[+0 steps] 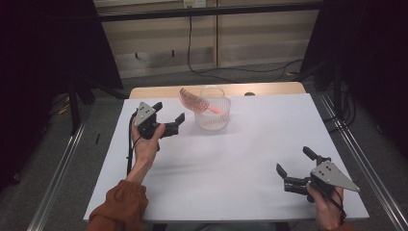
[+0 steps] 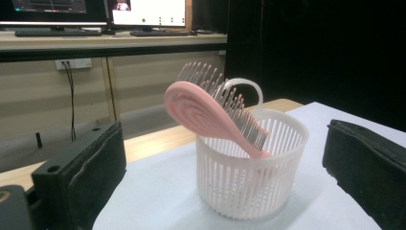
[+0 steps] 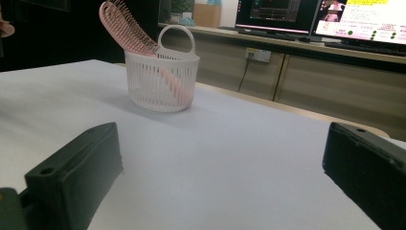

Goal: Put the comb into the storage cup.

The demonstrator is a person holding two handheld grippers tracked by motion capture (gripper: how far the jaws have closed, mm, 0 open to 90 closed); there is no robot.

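1. Nearest, my right gripper (image 1: 294, 169) hovers low over the white table cover (image 1: 250, 159), jaws spread, holding nothing.
2. Farther up, my left gripper (image 1: 169, 111) sits just beside the white slatted plastic basket (image 1: 212, 114), jaws wide apart and empty.
3. Pink plastic hairbrush (image 1: 192, 101) stands tilted in the basket, handle down, head leaning over the rim.
4. Judgement: approach step; next I close the left jaws on the brush head.
5. Left gripper view shows the bristles (image 2: 230, 98) facing away; the high view blurs them.
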